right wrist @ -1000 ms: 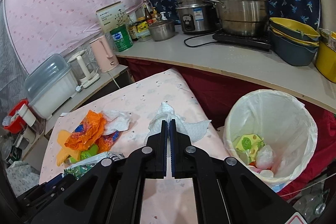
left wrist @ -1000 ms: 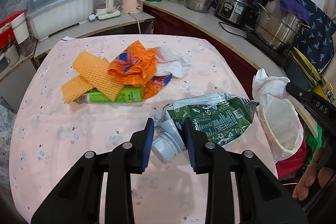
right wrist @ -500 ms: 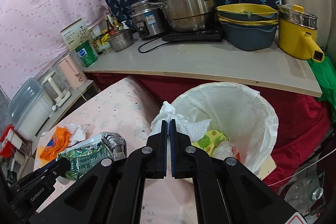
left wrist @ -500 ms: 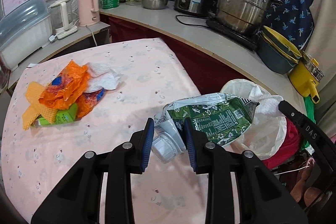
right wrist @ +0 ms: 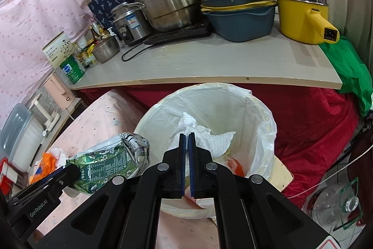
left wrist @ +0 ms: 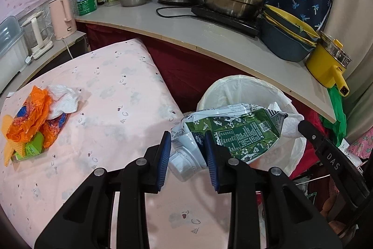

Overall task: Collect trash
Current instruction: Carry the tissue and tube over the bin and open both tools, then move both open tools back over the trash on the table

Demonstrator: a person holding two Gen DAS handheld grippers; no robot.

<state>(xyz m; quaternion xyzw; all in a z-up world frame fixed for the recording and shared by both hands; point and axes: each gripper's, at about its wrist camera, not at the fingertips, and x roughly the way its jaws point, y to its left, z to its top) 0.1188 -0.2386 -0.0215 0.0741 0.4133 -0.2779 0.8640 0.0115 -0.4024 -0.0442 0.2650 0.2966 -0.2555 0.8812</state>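
Note:
My left gripper (left wrist: 187,144) is shut on the grey spout end of a crushed green drink carton (left wrist: 235,130), held at the table's right edge with its far end over the bin. That carton (right wrist: 105,162) also shows in the right wrist view at lower left. My right gripper (right wrist: 187,135) is shut on a crumpled white paper towel (right wrist: 205,134), which hangs above the open mouth of the white-lined trash bin (right wrist: 261,113). The bin (left wrist: 235,85) holds some trash at its bottom.
On the pink tablecloth (left wrist: 112,95) at the left lies a pile: an orange wrapper (left wrist: 28,116), a white tissue (left wrist: 63,99), a green box. A counter (right wrist: 209,62) behind the bin carries pots, stacked basins and a yellow pot. Red cloth hangs below it.
Both grippers have swung to the right from over the table to the bin, each keeping its hold. The paper towel now hangs over the bin's mouth, and the carton reaches its rim.

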